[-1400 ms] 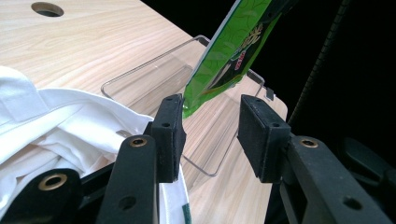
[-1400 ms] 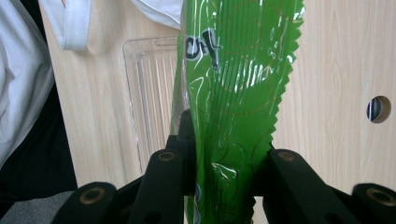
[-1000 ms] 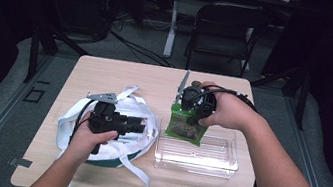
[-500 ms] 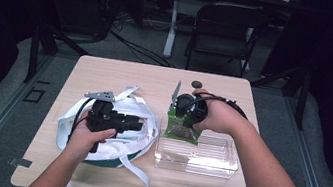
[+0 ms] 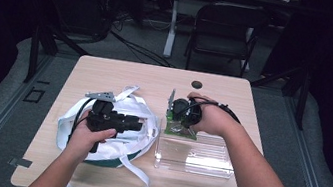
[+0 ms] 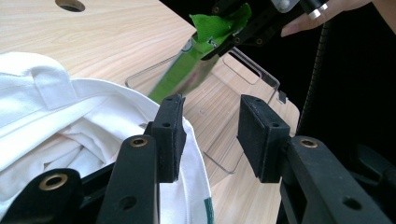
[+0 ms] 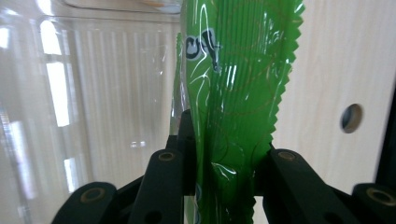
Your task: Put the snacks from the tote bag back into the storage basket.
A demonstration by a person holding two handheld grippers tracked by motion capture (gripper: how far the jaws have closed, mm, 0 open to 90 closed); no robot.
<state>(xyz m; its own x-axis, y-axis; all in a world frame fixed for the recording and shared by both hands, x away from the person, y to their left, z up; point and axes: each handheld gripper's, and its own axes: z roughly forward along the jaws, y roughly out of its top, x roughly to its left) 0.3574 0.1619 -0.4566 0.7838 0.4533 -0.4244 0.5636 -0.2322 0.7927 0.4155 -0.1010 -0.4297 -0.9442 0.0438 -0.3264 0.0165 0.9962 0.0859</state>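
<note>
Clearly pinched in the right gripper (image 5: pixel 176 121): green packet (image 7: pixel 233 93), jaws closed on its lower part, long axis running straight out from the jaws toward the clear plastic container (image 5: pixel 195 154). Hanging at the container's left end, near the rim, lower edge seemingly at or just inside the opening; exact depth hard to tell. Judged next: a short drop straight down, then release, keeping the packet's length along the box. Left gripper (image 6: pixel 210 135) parked over the white bag (image 5: pixel 113 130), jaws partly apart with nothing between the pads, well off to the side. Right hand (image 5: pixel 210 121) far nearer the container.
</note>
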